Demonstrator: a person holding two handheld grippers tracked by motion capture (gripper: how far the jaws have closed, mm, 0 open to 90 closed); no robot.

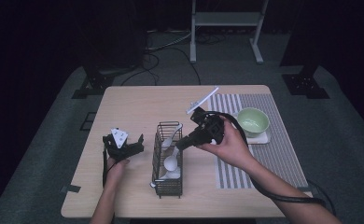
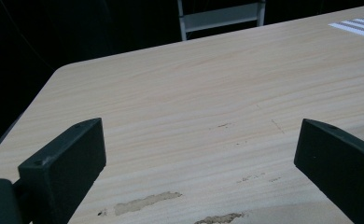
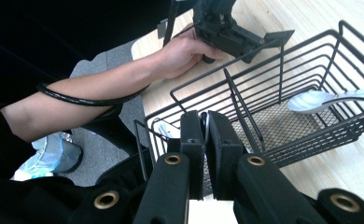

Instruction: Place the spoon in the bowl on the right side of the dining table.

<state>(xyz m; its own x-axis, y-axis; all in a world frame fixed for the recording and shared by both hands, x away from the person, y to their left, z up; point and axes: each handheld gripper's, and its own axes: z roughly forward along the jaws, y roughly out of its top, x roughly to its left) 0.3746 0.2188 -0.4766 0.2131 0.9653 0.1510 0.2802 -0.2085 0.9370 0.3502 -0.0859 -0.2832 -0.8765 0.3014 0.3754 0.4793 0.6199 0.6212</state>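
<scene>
1. Two grippers were in use: the right gripper [image 1: 180, 144] hung over the black wire basket [image 1: 167, 185], jaws closed on a thin white spoon handle.
2. Another white spoon [image 3: 311, 101] lay inside the basket.
3. Left gripper [image 1: 140, 140] rested on the surface [image 2: 208, 93], jaws wide open and empty, just beside the basket.

spoon [image 3: 332, 99] handle cut off, gripped spoon [image 3: 206, 122] mostly hidden

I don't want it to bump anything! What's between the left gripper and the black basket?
Nothing is in the way. In the high view, just a bare strip of wooden table lies between the left gripper and the black basket.
</scene>
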